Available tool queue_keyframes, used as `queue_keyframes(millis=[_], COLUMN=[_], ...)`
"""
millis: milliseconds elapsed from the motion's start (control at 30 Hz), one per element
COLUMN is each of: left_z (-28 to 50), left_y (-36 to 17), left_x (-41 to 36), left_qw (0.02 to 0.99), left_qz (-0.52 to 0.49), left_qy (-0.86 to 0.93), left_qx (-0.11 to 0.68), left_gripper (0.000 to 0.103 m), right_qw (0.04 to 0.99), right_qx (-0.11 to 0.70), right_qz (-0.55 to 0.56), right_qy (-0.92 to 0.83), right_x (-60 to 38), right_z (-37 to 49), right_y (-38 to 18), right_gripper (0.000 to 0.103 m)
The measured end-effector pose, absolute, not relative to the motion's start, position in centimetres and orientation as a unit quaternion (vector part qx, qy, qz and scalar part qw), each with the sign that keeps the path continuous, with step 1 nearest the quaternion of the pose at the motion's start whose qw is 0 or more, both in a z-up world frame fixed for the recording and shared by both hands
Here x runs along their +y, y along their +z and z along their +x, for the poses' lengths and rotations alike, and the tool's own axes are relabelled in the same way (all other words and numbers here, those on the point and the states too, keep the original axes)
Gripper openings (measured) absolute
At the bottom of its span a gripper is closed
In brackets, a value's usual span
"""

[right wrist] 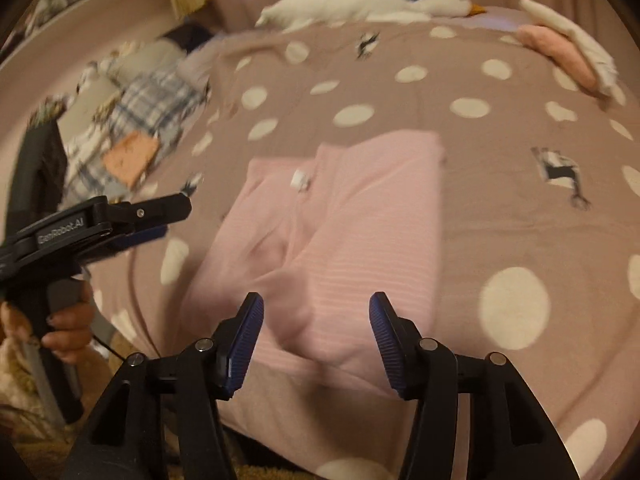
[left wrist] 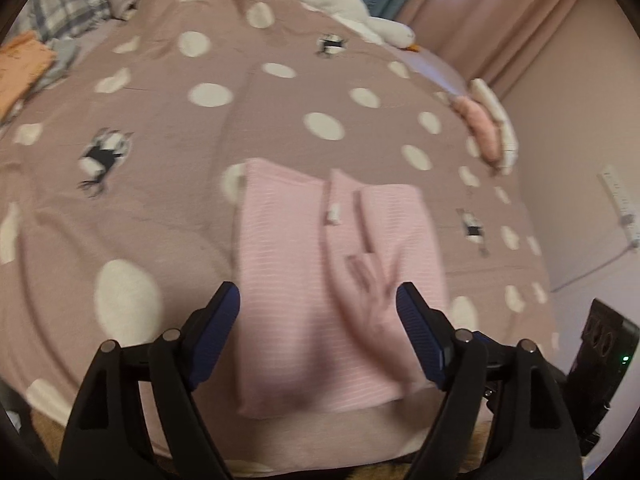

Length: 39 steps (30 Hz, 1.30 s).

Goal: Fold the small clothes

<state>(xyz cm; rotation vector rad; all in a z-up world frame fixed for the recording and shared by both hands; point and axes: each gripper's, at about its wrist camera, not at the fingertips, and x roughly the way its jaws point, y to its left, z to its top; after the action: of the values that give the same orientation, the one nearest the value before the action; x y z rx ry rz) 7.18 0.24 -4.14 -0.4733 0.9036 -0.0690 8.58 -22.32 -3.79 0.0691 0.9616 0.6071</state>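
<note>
On my far left, the orange cloth [left wrist: 22,68] and the plaid bedding [left wrist: 68,4] lie at the edge of the bed. The dotted cover [left wrist: 168,208] is spread across the bed. My left gripper [left wrist: 318,300] hangs over the near edge with its jaws standing wide; the pads are clear of the fabric and grip nothing. Between and beyond its fingers lies the pink garment [left wrist: 288,280], folded into a rough rectangle, flat on the cover near the bed's front edge, a small white tag [left wrist: 333,214] showing on top. In the right view I see the same garment [right wrist: 360,232] ahead of my right gripper [right wrist: 316,310], whose jaws are parted about halfway and hold nothing; the fold sits just past its tips. The left gripper [right wrist: 160,220] shows side-on at that view's left, a hand [right wrist: 68,328] on its grip. Further right, a white plush goose [left wrist: 360,4] lies along the far edge, and a small pile of folded clothes [left wrist: 488,128] sits at the right edge.
</note>
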Motion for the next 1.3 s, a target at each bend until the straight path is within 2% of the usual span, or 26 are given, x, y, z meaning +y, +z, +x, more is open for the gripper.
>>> queue_keyframes(millis=[67, 433, 600, 633, 667, 767, 867, 1100, 1300], left_z=[8.2, 14.7, 16.5, 16.6, 16.8, 17.2, 16.7, 14.1, 12.1], left_y=[-4.3, -9.3, -10.9, -11.1, -11.3, -11.9, -11.1, -6.3, -4.6], left_x=[-0.4, -4.7, -5.7, -5.8, -5.9, -6.4, -6.4, -4.9, -2.1], left_qw=[0.868, 0.821, 0.796, 0.795, 0.795, 0.793, 0.802, 0.849, 0.868], left_qz=[-0.229, -0.212, -0.228, -0.230, -0.230, -0.226, -0.217, -0.168, -0.152], left_qy=[-0.059, -0.121, -0.144, -0.147, -0.146, -0.141, -0.133, -0.116, -0.082], left_qx=[0.437, 0.516, 0.542, 0.542, 0.542, 0.548, 0.540, 0.487, 0.465], left_gripper=[0.086, 0.086, 0.083, 0.074, 0.057, 0.024, 0.017, 0.016, 0.016], right_qw=[0.854, 0.871, 0.871, 0.870, 0.869, 0.867, 0.864, 0.865, 0.864], right_qx=[0.448, 0.459, 0.462, 0.462, 0.463, 0.467, 0.472, 0.469, 0.468], right_qz=[0.047, 0.097, 0.101, 0.102, 0.105, 0.107, 0.104, 0.092, 0.080], right_qy=[0.261, 0.145, 0.136, 0.137, 0.138, 0.139, 0.139, 0.149, 0.167], right_x=[-24.0, -29.6, -30.2, -30.2, -30.2, -30.2, -30.0, -29.1, -27.6], right_z=[8.7, 9.0, 9.1, 9.1, 9.1, 9.2, 9.2, 9.5, 9.9], right_y=[-3.4, -4.8, -5.1, -5.2, -5.3, -5.6, -6.0, -5.5, -5.3], right_gripper=[0.057, 0.058, 0.058, 0.058, 0.058, 0.058, 0.058, 0.058, 0.058])
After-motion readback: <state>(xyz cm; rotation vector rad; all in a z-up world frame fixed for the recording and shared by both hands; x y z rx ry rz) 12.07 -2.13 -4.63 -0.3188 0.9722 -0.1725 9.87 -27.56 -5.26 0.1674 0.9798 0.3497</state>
